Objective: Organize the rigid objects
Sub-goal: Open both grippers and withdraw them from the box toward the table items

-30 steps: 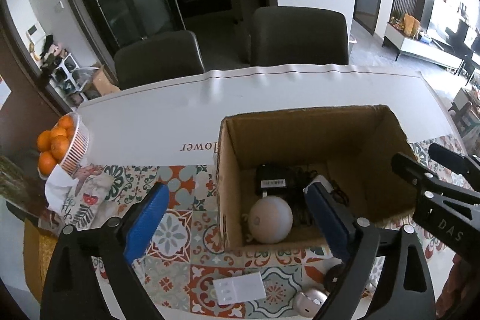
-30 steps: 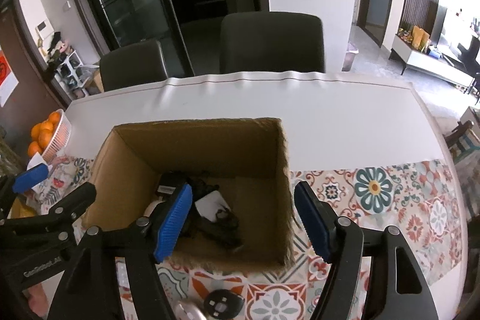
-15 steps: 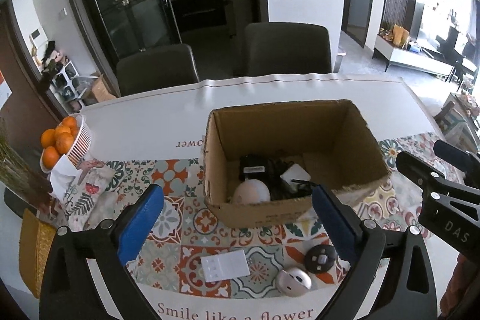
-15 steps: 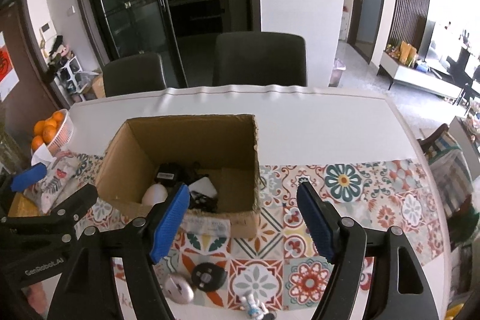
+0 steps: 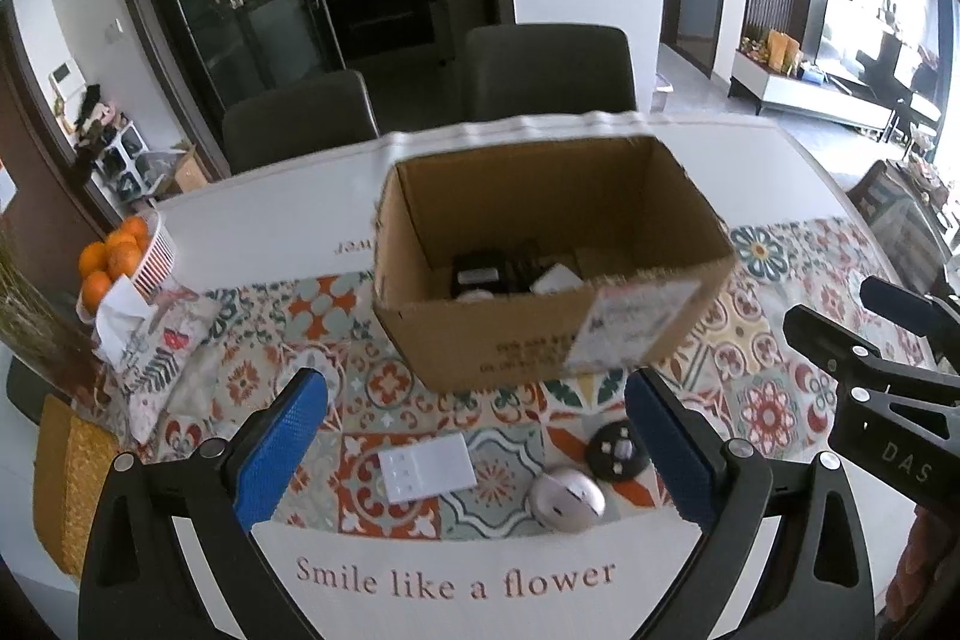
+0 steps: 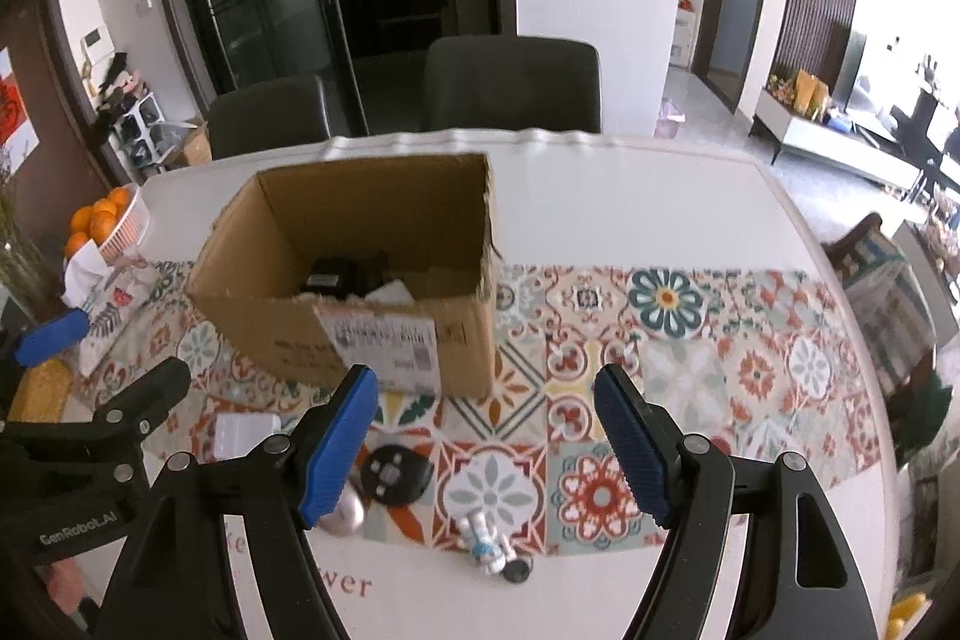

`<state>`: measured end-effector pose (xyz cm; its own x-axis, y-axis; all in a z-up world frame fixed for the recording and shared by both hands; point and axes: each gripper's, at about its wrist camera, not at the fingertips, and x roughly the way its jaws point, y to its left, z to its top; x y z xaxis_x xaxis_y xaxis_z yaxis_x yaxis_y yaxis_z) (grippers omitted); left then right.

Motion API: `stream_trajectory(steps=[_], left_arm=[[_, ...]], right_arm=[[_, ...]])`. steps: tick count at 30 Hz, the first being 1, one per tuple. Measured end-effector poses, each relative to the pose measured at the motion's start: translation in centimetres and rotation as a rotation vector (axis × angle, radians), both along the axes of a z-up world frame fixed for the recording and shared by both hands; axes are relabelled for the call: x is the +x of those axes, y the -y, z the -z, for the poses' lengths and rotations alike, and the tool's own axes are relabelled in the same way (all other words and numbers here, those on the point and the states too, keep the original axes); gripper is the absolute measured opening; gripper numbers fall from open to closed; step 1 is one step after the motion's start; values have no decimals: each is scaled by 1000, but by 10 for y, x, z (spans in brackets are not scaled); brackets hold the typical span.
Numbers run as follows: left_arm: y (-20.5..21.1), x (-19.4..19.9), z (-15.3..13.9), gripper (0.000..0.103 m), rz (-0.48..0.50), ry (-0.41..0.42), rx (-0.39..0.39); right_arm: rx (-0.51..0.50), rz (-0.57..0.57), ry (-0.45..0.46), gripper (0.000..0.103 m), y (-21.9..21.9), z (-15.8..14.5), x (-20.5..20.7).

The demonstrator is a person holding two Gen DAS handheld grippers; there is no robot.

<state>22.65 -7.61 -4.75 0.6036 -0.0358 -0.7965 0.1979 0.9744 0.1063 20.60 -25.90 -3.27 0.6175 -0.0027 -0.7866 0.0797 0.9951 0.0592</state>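
An open cardboard box (image 5: 528, 340) (image 6: 360, 340) stands on the patterned table runner, with a black adapter (image 5: 478, 273) and a white block (image 5: 555, 278) inside. In front of it lie a white flat panel (image 5: 427, 467), a silver mouse (image 5: 567, 497) and a black round disc (image 5: 618, 451) (image 6: 393, 473). A small white and blue figure (image 6: 483, 535) lies near the front edge. My left gripper (image 5: 474, 448) is open and empty above the panel and mouse. My right gripper (image 6: 483, 445) is open and empty above the disc and figure.
A basket of oranges (image 5: 129, 253) and a floral cloth (image 5: 162, 340) sit at the table's left. Two dark chairs (image 5: 546, 70) stand behind the table. The white tablecloth (image 6: 600, 196) reaches to the far edge.
Both grippers pulled back and away from the box; they were over its opening and are now in front of it. The loose items on the runner came into view.
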Motion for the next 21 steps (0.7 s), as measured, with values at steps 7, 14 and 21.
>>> stream_trajectory(steps=[7,14,21], left_arm=[[6,-12,27,101,16,-66,15],[13,-23,60,101,33,-151,30],[14,-32,93,101,38,-236,50]], right_arm=[[5,-8,-60,75,2,26,-17],[22,-8,-134,75,7,56,-28],[-4,-41,-202,75,2,84,-35]])
